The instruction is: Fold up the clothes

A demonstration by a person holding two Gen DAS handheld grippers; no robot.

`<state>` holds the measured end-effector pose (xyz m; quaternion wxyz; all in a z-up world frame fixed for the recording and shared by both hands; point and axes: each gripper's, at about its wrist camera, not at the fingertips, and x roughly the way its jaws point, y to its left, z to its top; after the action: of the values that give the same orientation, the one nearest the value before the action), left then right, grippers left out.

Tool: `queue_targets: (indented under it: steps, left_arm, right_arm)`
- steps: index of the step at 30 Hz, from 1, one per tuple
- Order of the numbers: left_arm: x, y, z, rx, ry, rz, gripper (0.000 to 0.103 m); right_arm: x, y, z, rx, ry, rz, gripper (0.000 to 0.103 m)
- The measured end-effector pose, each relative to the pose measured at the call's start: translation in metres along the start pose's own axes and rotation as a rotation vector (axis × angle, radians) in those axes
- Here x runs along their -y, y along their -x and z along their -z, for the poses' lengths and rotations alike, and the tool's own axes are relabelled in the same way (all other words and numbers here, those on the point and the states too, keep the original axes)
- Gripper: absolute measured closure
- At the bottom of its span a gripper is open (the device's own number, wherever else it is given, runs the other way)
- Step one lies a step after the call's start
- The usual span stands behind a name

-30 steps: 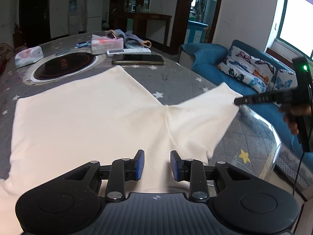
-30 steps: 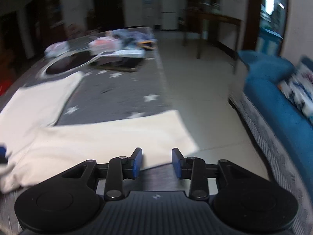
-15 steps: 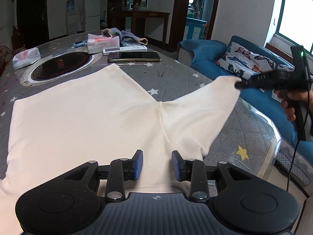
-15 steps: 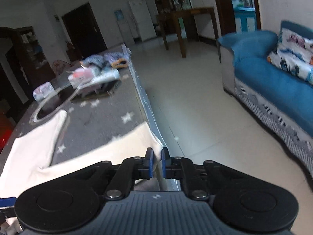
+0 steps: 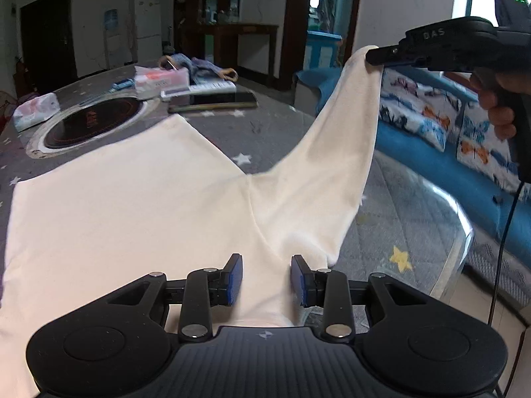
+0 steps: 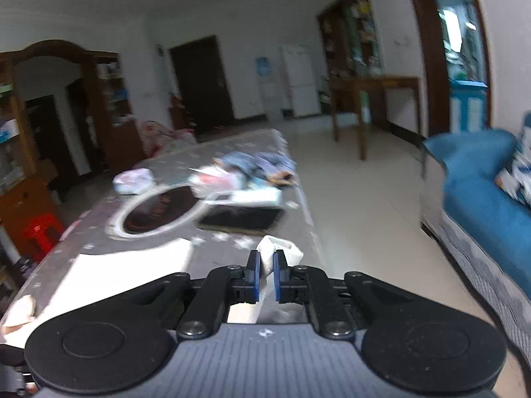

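Shirt (image 5: 139, 205): cream, spread flat on the bench (image 5: 285, 136), one sleeve raised off it at the right.
Right gripper (image 6: 264, 273): jaws pressed together, pinching the sleeve end; cloth bunches just beyond the pads. In the left view it (image 5: 373, 57) holds the sleeve tip high over the bench's right edge, with a hand (image 5: 497, 99) on its grip.
Left gripper (image 5: 266, 280): low over the near shirt, jaws opening, cloth beneath them, pads clear of it.
Far bench: round hob (image 5: 89, 122), tissue pack (image 5: 35, 111), remote (image 5: 199, 90), phone (image 5: 212, 101), folded jeans (image 5: 199, 66).
Right: blue sofa (image 5: 464, 179).
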<state>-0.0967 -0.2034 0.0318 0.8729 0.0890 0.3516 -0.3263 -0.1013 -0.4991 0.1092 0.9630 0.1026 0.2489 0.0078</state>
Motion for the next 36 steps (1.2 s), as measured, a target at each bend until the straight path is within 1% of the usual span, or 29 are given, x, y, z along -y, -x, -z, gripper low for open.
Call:
queue_targets:
  steps: [2,5,11,14,17,21,26,28,31,32,34,36]
  left_arm:
    - [-0.008,0.013,0.0,0.031,0.021,-0.01,0.061]
    - [-0.026,0.033,0.002,0.067,0.056,-0.051,0.061]
    - [-0.074,0.065,0.022,0.087,0.163,-0.167,0.061]
    - [-0.095,0.078,0.035,0.096,0.226,-0.212,0.061]
    - [-0.111,0.09,0.048,0.1,0.281,-0.249,0.061]
    - [-0.12,0.096,0.056,0.102,0.319,-0.268,0.061]
    - [-0.121,0.097,0.061,0.101,0.336,-0.265,0.061]
    - [-0.121,0.096,0.06,0.099,0.333,-0.262,0.061]
    - [-0.12,0.097,0.06,0.105,0.324,-0.26,0.061]
    - [-0.12,0.097,0.059,0.106,0.319,-0.26,0.061]
    - [-0.119,0.096,0.058,0.108,0.314,-0.266,0.062]
    - [-0.117,0.095,0.055,0.112,0.309,-0.26,0.063]
  right_arm:
    - [-0.021,0.004,-0.01,0.01,0.043,-0.04,0.096]
    - [-0.053,0.007,-0.02,0.005,0.107,-0.11,0.096]
    - [-0.129,0.003,-0.021,-0.024,0.215,-0.275,0.096]
    - [-0.163,-0.007,-0.013,-0.053,0.252,-0.348,0.096]
    - [-0.197,-0.02,0.004,-0.112,0.296,-0.416,0.096]
    - [-0.234,-0.04,0.027,-0.194,0.344,-0.475,0.096]
    - [-0.258,-0.059,0.057,-0.289,0.379,-0.506,0.096]
    - [-0.262,-0.066,0.065,-0.321,0.367,-0.523,0.091]
    - [-0.258,-0.067,0.066,-0.322,0.341,-0.535,0.086]
    - [-0.254,-0.064,0.064,-0.314,0.34,-0.526,0.084]
    - [-0.244,-0.06,0.058,-0.3,0.341,-0.508,0.084]
    - [-0.23,-0.058,0.051,-0.297,0.36,-0.471,0.084]
